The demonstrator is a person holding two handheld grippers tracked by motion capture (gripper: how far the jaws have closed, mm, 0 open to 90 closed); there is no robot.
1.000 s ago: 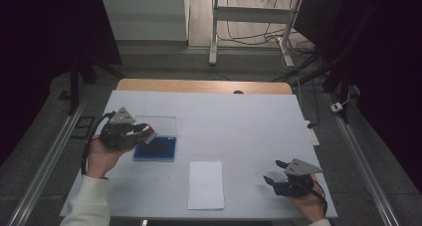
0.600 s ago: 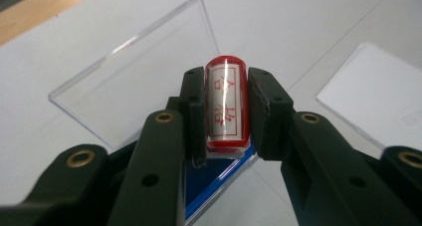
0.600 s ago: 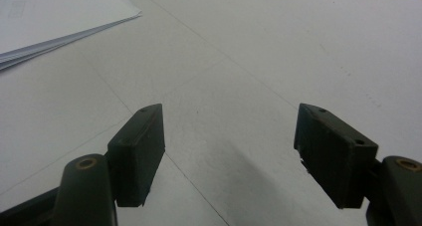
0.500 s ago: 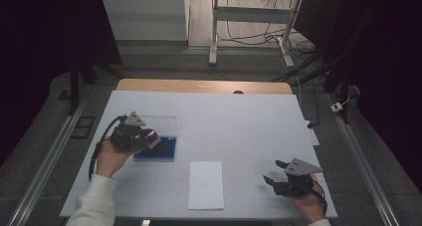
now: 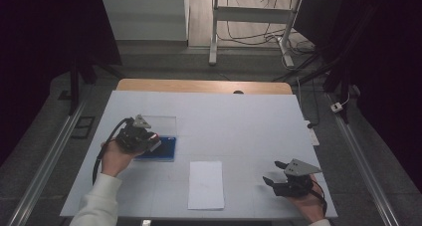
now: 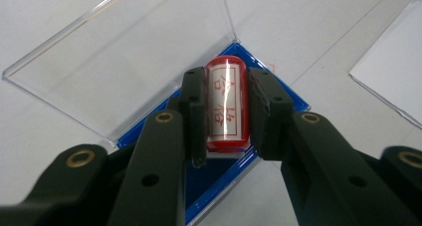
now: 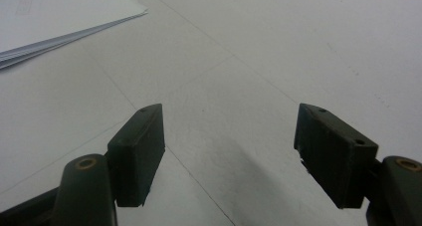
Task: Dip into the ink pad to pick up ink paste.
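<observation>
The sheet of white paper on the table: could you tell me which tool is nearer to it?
Right. The right tool rests just beside the paper; the left tool holds the stamp over the ink pad.

1 stamp [image 6: 226, 104], 1 ink case [image 5: 161, 147], 1 paper stack [image 5: 206, 184]

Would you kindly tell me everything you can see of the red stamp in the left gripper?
The red stamp is a small cylinder, glossy like plastic, with a white label bearing red characters along its side. The left gripper clamps it between both pads, its length pointing away from the camera. It hangs over the blue ink pad case, whose clear lid lies open.
</observation>
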